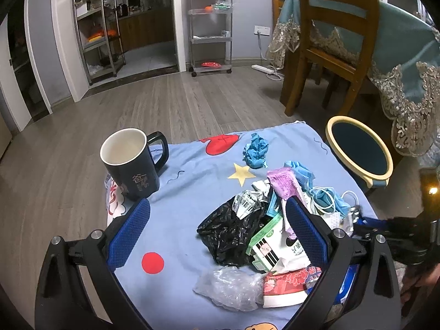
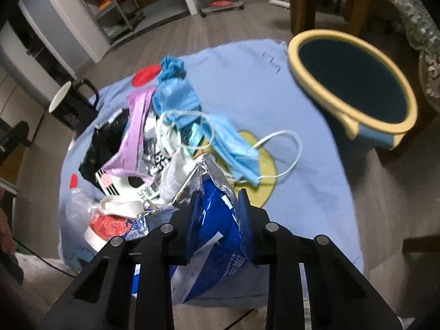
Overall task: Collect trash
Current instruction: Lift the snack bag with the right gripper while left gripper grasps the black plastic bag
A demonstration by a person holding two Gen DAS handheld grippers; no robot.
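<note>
A pile of trash lies on a low table under a light blue cloth: a black plastic bag, a green and white carton, a purple wrapper, blue face masks, clear plastic and a crumpled blue paper. My left gripper is open and empty, its blue pads either side of the pile's near part. My right gripper is shut on a blue foil wrapper at the pile's near edge. A blue bin with a cream rim stands beside the table on the right.
A dark mug stands at the table's left edge. A wooden chair and a table with a lace-trimmed teal cloth stand behind the bin. Metal shelves and a wheeled rack stand at the far wall.
</note>
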